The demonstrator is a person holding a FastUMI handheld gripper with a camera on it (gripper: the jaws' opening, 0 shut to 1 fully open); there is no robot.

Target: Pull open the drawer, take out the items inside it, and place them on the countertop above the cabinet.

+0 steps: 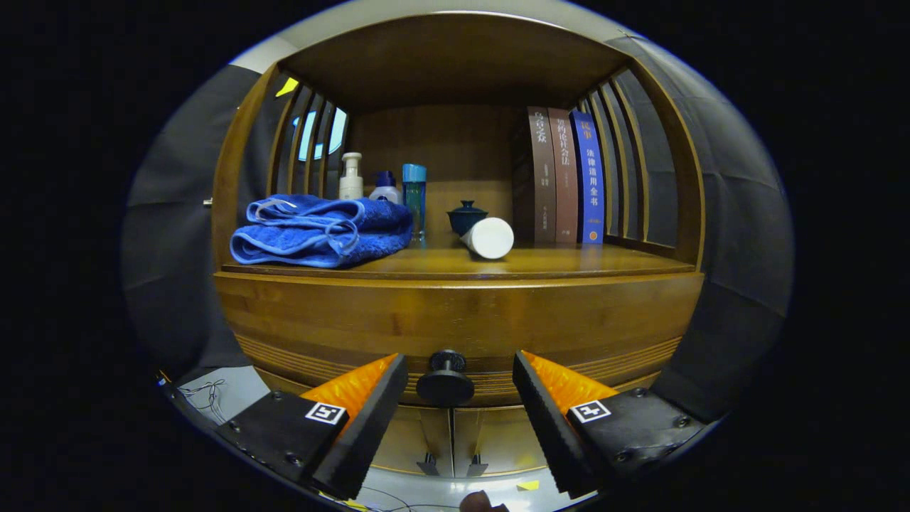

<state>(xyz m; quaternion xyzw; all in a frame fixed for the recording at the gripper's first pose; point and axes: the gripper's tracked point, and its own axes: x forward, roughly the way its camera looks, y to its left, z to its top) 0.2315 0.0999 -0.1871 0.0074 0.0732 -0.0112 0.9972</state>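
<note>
We face the closed drawer (pixel 455 320).
Our fingers (pixel 455 387) stand open, its dark knob (pixel 445 384) between them, untouched.

Round black drawer knob (pixel 445 384) between the spread fingers, untouched; glossy honey-brown wooden cabinet (pixel 455 313) beyond; folded blue terry towel (pixel 320 231) with paler trim; white cylinder (pixel 489 237); brown and blue upright books (pixel 565 178).

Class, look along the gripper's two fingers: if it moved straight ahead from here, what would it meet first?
Most likely the drawer knob, which sits between the open gripper fingers, just ahead. Behind it is the drawer front. How much gap remains is hard to judge.
</note>
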